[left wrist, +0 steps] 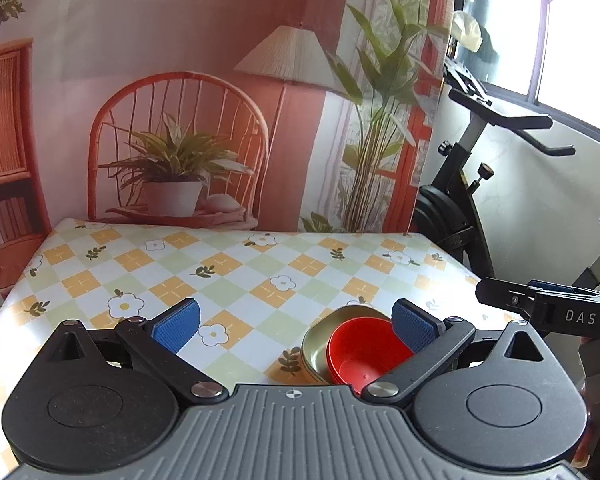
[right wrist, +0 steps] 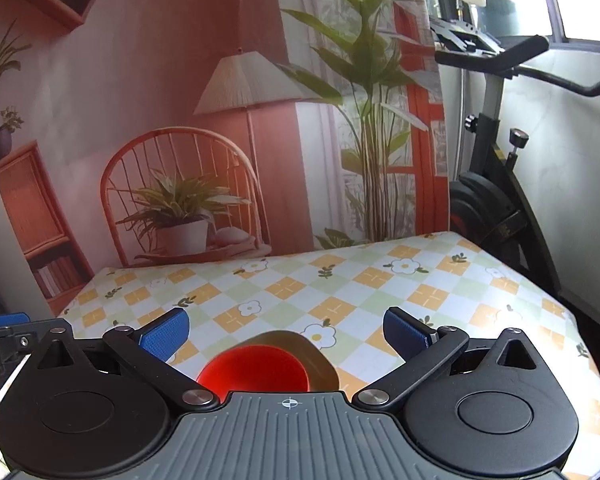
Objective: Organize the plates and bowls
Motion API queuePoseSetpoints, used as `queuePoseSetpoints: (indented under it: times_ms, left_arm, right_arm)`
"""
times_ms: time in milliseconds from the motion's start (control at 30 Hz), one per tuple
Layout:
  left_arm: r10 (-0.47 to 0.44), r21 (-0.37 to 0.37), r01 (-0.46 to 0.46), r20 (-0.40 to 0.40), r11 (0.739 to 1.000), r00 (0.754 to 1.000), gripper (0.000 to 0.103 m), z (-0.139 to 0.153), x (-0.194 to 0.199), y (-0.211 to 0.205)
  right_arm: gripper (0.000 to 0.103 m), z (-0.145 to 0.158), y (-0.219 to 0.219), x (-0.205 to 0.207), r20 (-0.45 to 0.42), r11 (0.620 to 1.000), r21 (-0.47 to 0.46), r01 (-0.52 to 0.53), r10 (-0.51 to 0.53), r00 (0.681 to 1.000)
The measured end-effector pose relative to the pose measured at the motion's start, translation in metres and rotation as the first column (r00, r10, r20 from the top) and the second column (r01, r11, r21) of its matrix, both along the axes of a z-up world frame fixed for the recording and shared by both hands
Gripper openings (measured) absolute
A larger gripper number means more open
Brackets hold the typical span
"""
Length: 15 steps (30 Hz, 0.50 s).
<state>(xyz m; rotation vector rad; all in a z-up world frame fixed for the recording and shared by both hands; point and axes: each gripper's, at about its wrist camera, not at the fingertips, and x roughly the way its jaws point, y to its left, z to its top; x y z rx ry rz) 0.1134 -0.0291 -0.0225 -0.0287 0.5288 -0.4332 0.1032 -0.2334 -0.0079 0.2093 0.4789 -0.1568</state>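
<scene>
My two hand-held grippers hover over a table [left wrist: 100, 264] covered in a yellow-and-green checked, daisy-print cloth. The left gripper [left wrist: 296, 322] has its blue-padded fingers spread wide and holds nothing; a red bowl [left wrist: 362, 356] sits nested inside a gold-coloured metal dish [left wrist: 314, 350] on the cloth, just beside the gripper's right-hand finger [left wrist: 412, 326]. My right gripper [right wrist: 286, 330] also stands wide apart and empty, with the same red bowl [right wrist: 252, 372] and gold dish [right wrist: 320, 364] low between its fingers, close to the gripper body. Behind the table hangs a printed backdrop [left wrist: 180, 80] of a rattan chair, lamp and plants; an exercise bike [right wrist: 496, 184] stands to the right.
</scene>
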Motion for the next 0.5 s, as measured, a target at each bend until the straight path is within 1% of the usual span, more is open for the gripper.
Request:
queuePoseSetpoints:
  times_ms: [200,367,500]
  left_arm:
    - [-0.029,-0.009,0.029,0.049,1.0,0.998,0.103,0.021,-0.027,0.009]
    - [0.007,0.032,-0.01,0.112,0.999,0.994,0.103,0.037,-0.05,0.014]
    - [0.024,0.04,-0.031,0.162,0.999,0.986,0.103,0.05,-0.064,0.019]
  right_arm:
    - [0.103,0.026,0.013,-0.026,0.038,0.999,-0.033,-0.015,0.017,0.999]
    - [0.103,0.04,0.025,-0.045,0.059,0.999,-0.048,-0.027,0.03,0.998]
    - [0.103,0.047,0.035,-0.059,0.077,0.998,-0.049,-0.037,0.041,0.996]
